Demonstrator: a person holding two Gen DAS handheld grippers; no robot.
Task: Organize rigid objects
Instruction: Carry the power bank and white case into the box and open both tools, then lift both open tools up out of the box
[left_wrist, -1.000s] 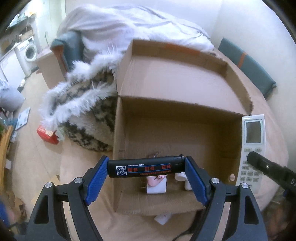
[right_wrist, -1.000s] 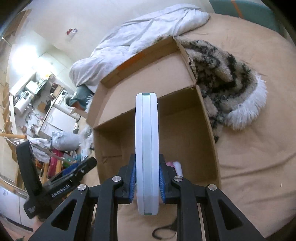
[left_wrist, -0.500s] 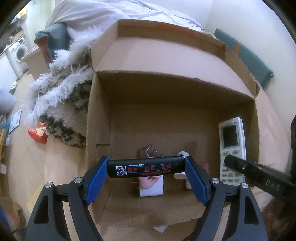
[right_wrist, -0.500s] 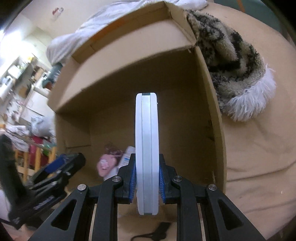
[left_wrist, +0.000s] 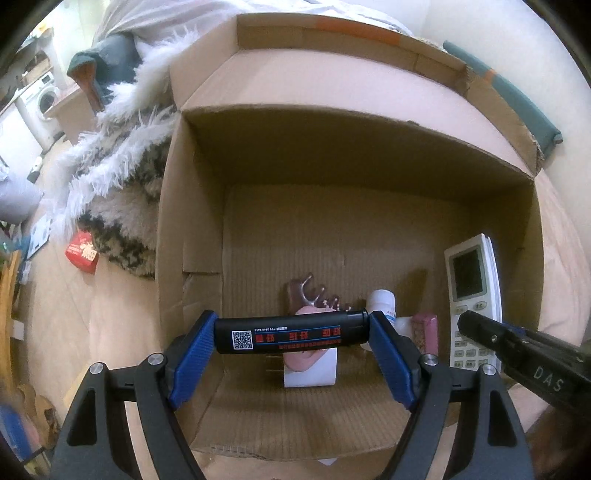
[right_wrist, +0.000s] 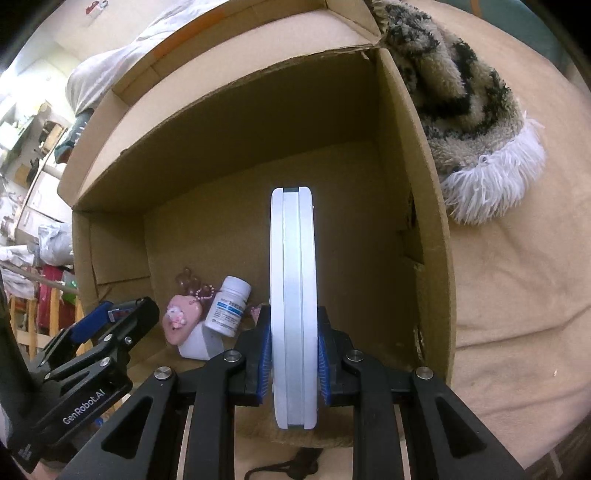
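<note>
My left gripper (left_wrist: 291, 332) is shut on a black lighter (left_wrist: 291, 331) with a QR code and red lettering, held crosswise over the near part of the open cardboard box (left_wrist: 192, 229). My right gripper (right_wrist: 293, 350) is shut on a white remote control (right_wrist: 293, 302), seen edge-on; in the left wrist view the remote control (left_wrist: 471, 284) hangs inside the box's right side. On the box floor lie a white pill bottle (right_wrist: 229, 306), a pink heart-shaped item (right_wrist: 183, 321), a white block (left_wrist: 314, 373), a brown comb-like piece (left_wrist: 306, 293) and a small pink box (left_wrist: 424, 328).
The box stands on a beige bed cover (right_wrist: 517, 295). A furry patterned garment (right_wrist: 469, 107) with white trim lies against one box wall. A red packet (left_wrist: 82, 253) lies on the cover to the left. A black cord (right_wrist: 291, 467) lies near the box's front edge.
Both grippers have come down into the box with their loads, so the box now fills the views. The remote has moved from outside the right wall to inside it.
</note>
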